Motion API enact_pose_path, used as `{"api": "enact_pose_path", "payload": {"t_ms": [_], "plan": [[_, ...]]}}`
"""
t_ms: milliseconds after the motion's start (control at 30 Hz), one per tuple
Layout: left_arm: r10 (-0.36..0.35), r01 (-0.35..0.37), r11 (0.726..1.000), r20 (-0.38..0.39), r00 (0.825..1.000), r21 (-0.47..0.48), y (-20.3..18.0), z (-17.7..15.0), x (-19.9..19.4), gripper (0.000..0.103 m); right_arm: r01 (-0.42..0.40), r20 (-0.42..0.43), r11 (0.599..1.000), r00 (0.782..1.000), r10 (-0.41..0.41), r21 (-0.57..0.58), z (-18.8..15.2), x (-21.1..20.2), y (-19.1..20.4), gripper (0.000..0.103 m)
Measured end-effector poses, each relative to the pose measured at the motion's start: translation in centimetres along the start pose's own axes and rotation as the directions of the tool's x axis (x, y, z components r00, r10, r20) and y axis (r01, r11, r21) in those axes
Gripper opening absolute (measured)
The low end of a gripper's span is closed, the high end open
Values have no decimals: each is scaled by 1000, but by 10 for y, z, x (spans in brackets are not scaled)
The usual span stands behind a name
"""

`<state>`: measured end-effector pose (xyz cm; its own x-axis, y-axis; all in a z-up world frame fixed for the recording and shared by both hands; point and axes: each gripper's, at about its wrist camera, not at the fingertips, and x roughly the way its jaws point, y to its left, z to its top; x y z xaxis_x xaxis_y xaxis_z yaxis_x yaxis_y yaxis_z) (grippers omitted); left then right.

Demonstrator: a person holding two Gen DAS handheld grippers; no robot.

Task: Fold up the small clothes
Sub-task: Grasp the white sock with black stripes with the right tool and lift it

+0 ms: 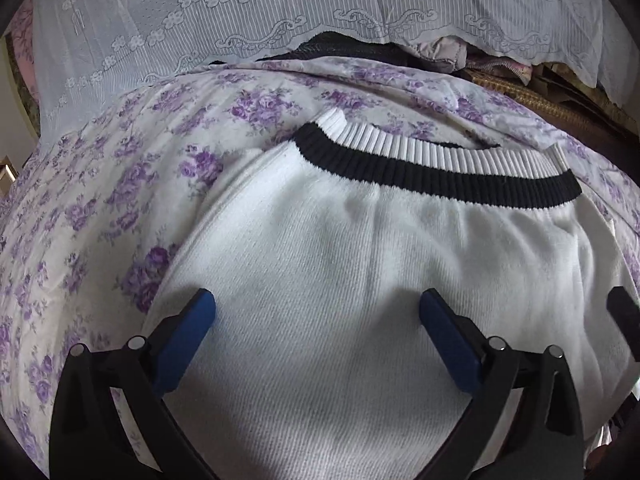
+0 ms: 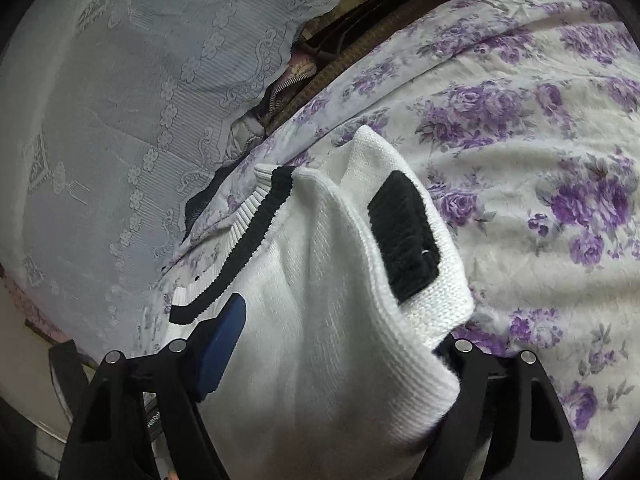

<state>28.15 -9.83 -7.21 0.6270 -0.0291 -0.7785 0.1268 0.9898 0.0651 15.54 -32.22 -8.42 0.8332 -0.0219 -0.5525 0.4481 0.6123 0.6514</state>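
Note:
A white knit sweater (image 1: 360,264) with a black and white ribbed hem (image 1: 440,164) lies on the floral bedsheet (image 1: 100,200). My left gripper (image 1: 318,312) is open just above the sweater's body, its blue pads spread wide with nothing between them. In the right wrist view the sweater (image 2: 320,340) has a folded part with a black ribbed cuff (image 2: 404,236) lying over my right finger. My right gripper (image 2: 340,332) is open, with sweater cloth lying between the fingers; only its left blue pad (image 2: 224,340) shows.
A pale lace cover (image 1: 280,12) drapes over a pile at the bed's far side. Dark clothes and a woven mat edge (image 1: 540,100) lie behind the sheet. The floral sheet (image 2: 540,160) stretches to the right of the sweater.

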Motion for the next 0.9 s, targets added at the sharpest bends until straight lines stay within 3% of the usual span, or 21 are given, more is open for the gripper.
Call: {"api": "enact_pose_path", "payload": {"t_ms": [133, 200, 333, 433, 500, 667, 767, 800, 867, 900], "plan": [[-119, 122, 991, 45, 992, -56, 1, 14, -19, 99, 26, 13, 999, 1000, -27, 39, 4, 9, -1, 64], [-111, 113, 993, 41, 993, -33, -10, 20, -18, 99, 42, 17, 999, 999, -42, 27, 4, 12, 0, 61], [-80, 83, 996, -80, 994, 31, -40, 13, 31, 99, 39, 17, 999, 999, -40, 22, 5, 13, -1, 58], [-37, 40, 997, -41, 998, 71, -48, 12, 27, 99, 45, 17, 999, 999, -46, 14, 3, 12, -1, 55], [-53, 56, 997, -40, 998, 60, -44, 11, 26, 99, 41, 16, 999, 999, -42, 15, 3, 12, -1, 53], [-207, 207, 975, 10, 978, -78, 0, 12, -4, 98, 19, 9, 999, 1000, -20, 35, 5, 10, -7, 42], [-290, 288, 955, -10, 957, -76, 1, 2, -8, 98, 2, 6, 1000, 1000, -2, 31, 4, 7, -7, 36], [-265, 264, 964, -22, 964, -28, -10, -6, -9, 98, -2, 4, 1000, 1000, 2, 24, 4, 6, -6, 35], [-133, 133, 985, -2, 991, 112, -36, -16, -11, 98, -14, 4, 1000, 1000, 14, 18, 3, 4, -5, 32], [-92, 89, 984, 9, 996, 156, -44, -19, -12, 99, -25, 5, 1000, 1000, 25, 12, 3, 3, -4, 31]]}}
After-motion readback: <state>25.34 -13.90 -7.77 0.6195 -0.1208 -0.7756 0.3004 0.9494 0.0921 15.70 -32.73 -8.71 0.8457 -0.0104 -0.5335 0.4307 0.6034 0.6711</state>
